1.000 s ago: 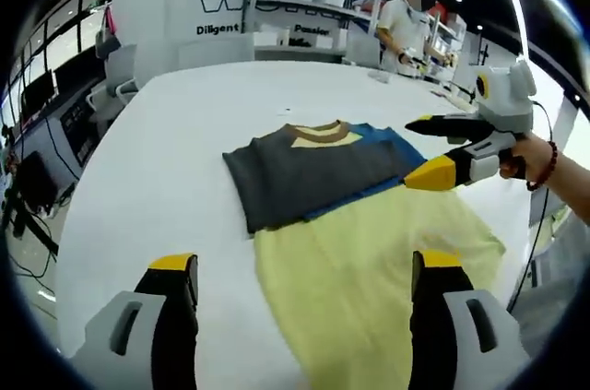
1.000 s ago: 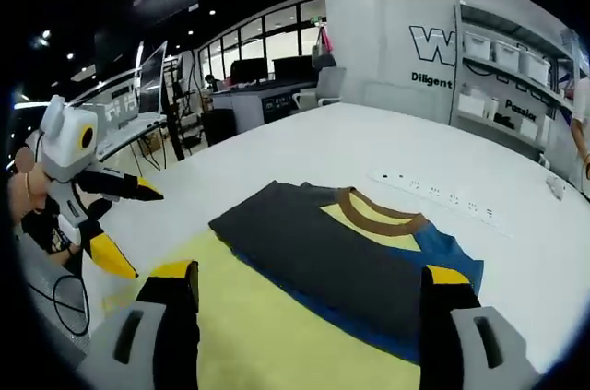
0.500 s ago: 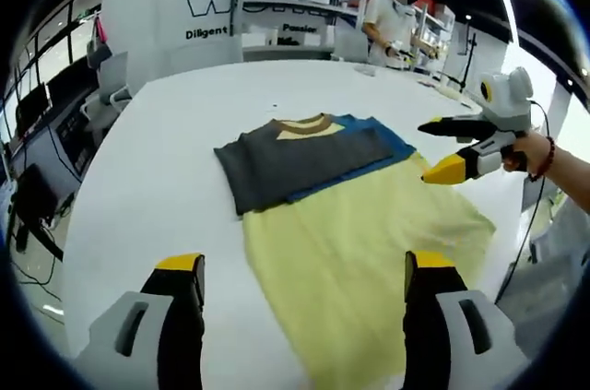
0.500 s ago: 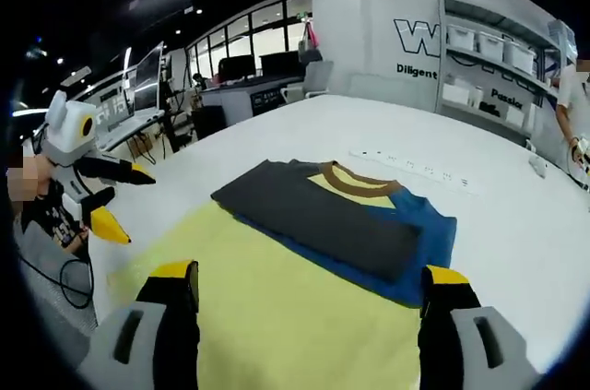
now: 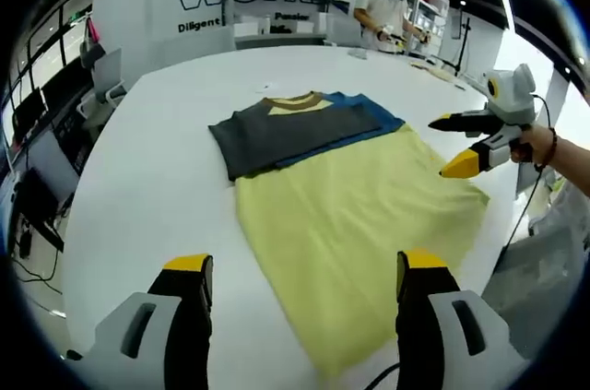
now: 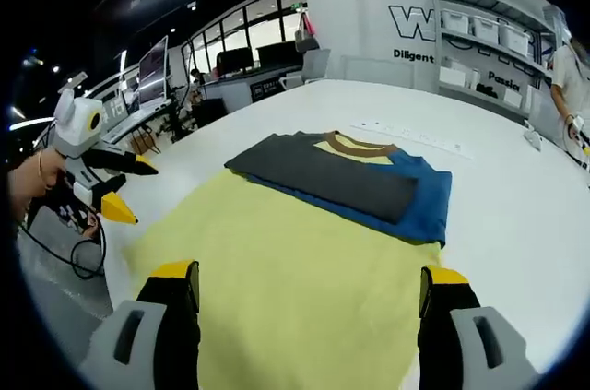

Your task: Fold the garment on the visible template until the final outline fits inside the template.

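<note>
The garment [image 5: 300, 128] lies folded into a compact band on the far end of the yellow template [image 5: 355, 224], on the white surface [image 5: 147, 187]. I judge the folding nearly done. Its long axis runs across the template, collar facing away. Both tools, left [image 5: 300, 293] and right [image 6: 309, 302], are wide open and hold nothing.

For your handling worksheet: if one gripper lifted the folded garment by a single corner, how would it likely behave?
The folded garment lies in flat, thin cloth layers, so it would probably droop and come unfolded. It looks light, and pushed, it might bunch up on the yellow template rather than slide whole.
</note>
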{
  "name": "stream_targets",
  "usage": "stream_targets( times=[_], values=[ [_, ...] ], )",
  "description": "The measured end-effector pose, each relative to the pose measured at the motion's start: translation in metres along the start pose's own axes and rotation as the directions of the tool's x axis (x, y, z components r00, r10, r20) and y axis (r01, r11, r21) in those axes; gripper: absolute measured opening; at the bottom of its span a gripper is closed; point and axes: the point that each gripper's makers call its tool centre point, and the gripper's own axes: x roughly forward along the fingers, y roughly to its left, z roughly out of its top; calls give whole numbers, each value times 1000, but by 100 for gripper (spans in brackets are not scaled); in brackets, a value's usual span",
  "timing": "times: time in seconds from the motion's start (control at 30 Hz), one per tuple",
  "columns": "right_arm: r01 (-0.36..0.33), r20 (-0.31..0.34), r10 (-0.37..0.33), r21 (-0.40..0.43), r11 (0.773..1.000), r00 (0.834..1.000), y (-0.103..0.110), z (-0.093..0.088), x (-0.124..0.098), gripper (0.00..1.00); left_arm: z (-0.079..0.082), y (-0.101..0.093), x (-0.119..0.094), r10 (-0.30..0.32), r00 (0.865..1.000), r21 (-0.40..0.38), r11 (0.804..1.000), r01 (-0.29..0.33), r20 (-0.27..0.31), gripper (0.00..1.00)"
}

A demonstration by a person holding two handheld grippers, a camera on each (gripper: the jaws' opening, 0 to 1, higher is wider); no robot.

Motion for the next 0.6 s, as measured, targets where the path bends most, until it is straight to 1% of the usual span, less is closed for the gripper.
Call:
stream_targets(
  times=[0.03,0.13,0.2,0.37,0.4,0.5,0.57,0.6],
  values=[
    [2,-5,-2,4,1000,1000,0,-5,-3,98,-1,0,-2,2,1000,-3,1000,-2,8,78],
    [1,-14,-1,13,1000,1000,2,-13,-9,98,-3,-2,-4,-4,1000,-2,1000,4,-1,76],
    [-4,-21,5,12,1000,1000,5,-20,-13,99,-5,-5,-5,-10,1000,16,1000,10,-2,77],
    [-5,-26,6,32,999,1000,11,-34,-26,99,-9,-8,-8,-19,1000,26,999,19,-3,77],
    [-2,-28,3,34,999,1000,11,-38,-29,99,-11,-10,-8,-27,1000,29,999,27,-4,77],
    [16,-38,-15,41,999,999,10,-48,-39,98,-18,-11,-10,-27,1000,28,999,27,-17,77],
    [23,-30,-22,51,998,999,11,-51,-42,98,-22,-12,-11,-29,999,22,999,30,-19,77],
    [28,-32,-26,54,998,999,11,-54,-44,96,-26,-14,-12,-39,999,7,999,39,-22,76]
  ],
)
